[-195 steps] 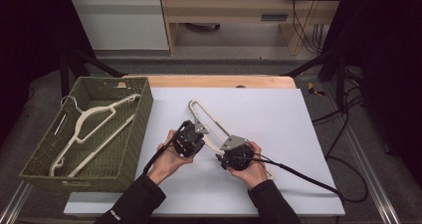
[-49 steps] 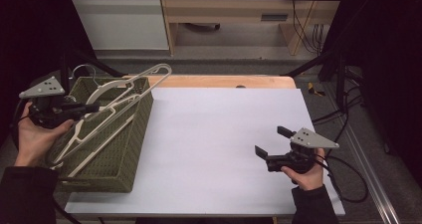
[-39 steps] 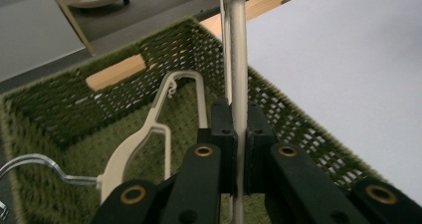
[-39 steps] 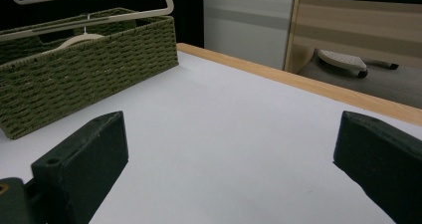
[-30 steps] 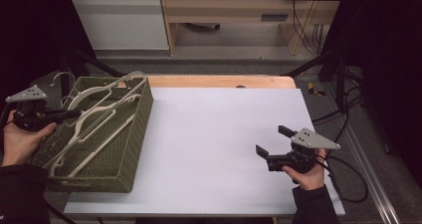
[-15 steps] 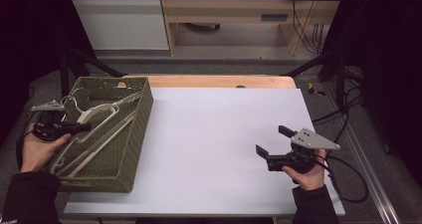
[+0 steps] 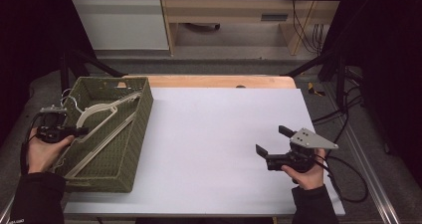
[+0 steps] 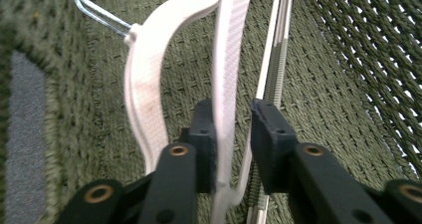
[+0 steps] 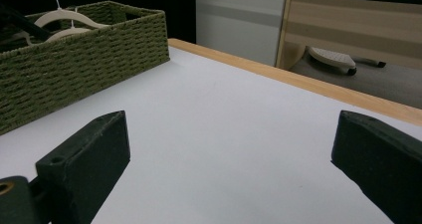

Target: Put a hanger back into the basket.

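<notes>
- Letting go was the step in hand: my left gripper (image 8: 233, 129) sat low in the green woven basket (image 7: 133, 149) at the left of the high view, its jaws just parting around the cream hanger (image 8: 226, 59).
- In the left gripper view the hanger's flat arm stood between the two pads, close against the left-hand one, with a clear gap to the right-hand one, so I judged the grip released rather than clenched.
- The hanger lay inside the basket, over a second hanger (image 8: 144, 89) whose metal hook (image 8: 97, 10) pointed to the upper left of that view.
- To do this well, I reckoned the jaws wanted to part wider before any lift, so neither pad dragged the arm back up.
- I would have drawn the gripper straight back along its own line, clear of the hook and the basket wall.
- My right gripper (image 7: 272, 145) rested at the lower right of the high view, on the white table (image 7: 214, 134), jaws spread wide and holding nothing.
</notes>
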